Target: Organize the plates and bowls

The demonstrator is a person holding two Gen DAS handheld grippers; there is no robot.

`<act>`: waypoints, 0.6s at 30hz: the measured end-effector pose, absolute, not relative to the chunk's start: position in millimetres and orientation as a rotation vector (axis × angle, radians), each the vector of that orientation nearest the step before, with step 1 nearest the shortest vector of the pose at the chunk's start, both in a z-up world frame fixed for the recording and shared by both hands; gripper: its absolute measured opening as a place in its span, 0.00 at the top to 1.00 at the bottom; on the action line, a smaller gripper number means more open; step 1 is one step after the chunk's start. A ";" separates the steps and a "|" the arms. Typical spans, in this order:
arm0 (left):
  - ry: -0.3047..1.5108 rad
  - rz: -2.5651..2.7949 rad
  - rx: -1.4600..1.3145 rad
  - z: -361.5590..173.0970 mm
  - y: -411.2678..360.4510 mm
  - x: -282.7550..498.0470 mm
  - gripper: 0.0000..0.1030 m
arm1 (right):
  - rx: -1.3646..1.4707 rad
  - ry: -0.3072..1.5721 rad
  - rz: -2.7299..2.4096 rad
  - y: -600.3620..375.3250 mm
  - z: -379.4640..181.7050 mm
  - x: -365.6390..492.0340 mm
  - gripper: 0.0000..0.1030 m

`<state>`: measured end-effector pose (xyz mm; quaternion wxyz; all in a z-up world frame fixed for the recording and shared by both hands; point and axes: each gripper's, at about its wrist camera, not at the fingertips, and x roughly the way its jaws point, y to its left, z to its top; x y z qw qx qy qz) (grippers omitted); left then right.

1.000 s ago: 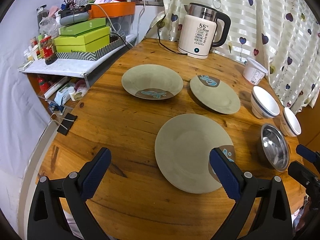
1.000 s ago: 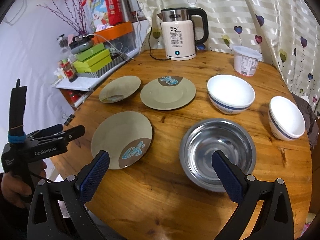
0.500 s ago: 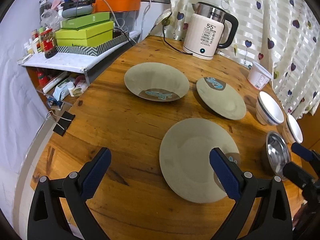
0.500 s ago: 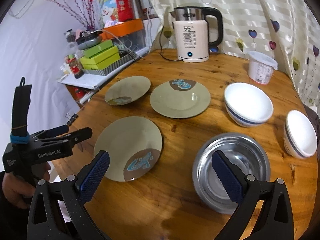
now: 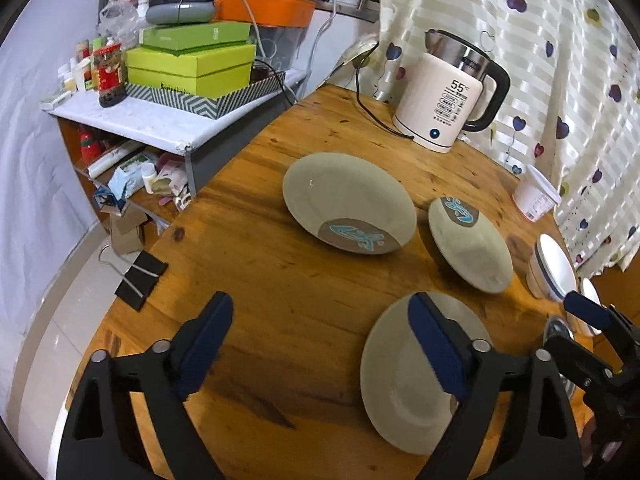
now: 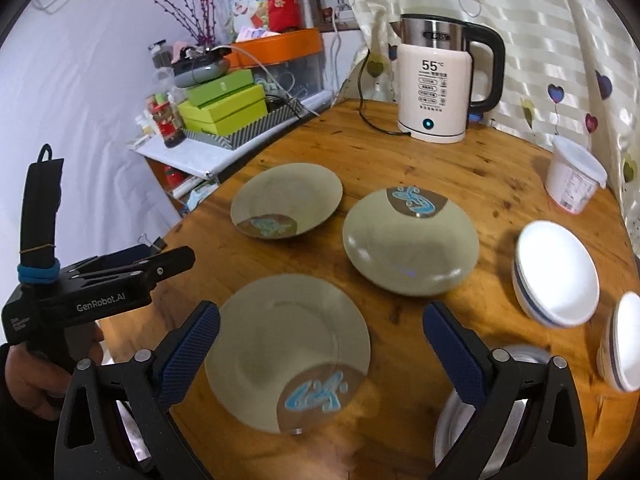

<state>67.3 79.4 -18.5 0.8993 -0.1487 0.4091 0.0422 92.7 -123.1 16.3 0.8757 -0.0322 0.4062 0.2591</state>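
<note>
Three olive-green plates with blue motifs lie on the round wooden table [image 5: 280, 280]: a near plate [image 5: 404, 384] [image 6: 288, 352], a far left plate [image 5: 344, 200] [image 6: 286, 200] and a far right plate [image 5: 470, 248] [image 6: 410, 248]. Two white bowls [image 6: 556, 272] [image 6: 622, 344] and a steel bowl [image 6: 456, 432] sit to the right. My left gripper [image 5: 320, 344] is open and empty above the table's near left, its right finger over the near plate's edge. My right gripper [image 6: 320, 344] is open and empty, straddling the near plate from above.
A white electric kettle [image 6: 436, 92] with its cord and a white plastic tub [image 6: 572, 180] stand at the back of the table. A cluttered white shelf with green boxes [image 5: 192, 64] is beyond the table's left edge. A curtain hangs behind.
Both grippers have moved left and forward. The near plate now lies between the right gripper's fingers, and the steel bowl has slid to the view's lower right.
</note>
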 end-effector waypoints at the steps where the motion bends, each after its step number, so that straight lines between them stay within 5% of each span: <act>1: 0.850 0.091 -0.312 -19.5 82.1 70.7 0.16 | -0.070 0.849 0.539 -121.0 15.8 96.2 0.03; 10: 0.873 0.088 -0.357 -32.5 102.2 103.3 0.17 | -0.043 0.901 0.543 -99.5 7.7 150.7 0.11; 18: 0.894 0.079 -0.382 -46.4 116.0 136.1 0.32 | 0.005 0.971 0.561 -79.5 -6.4 202.9 0.24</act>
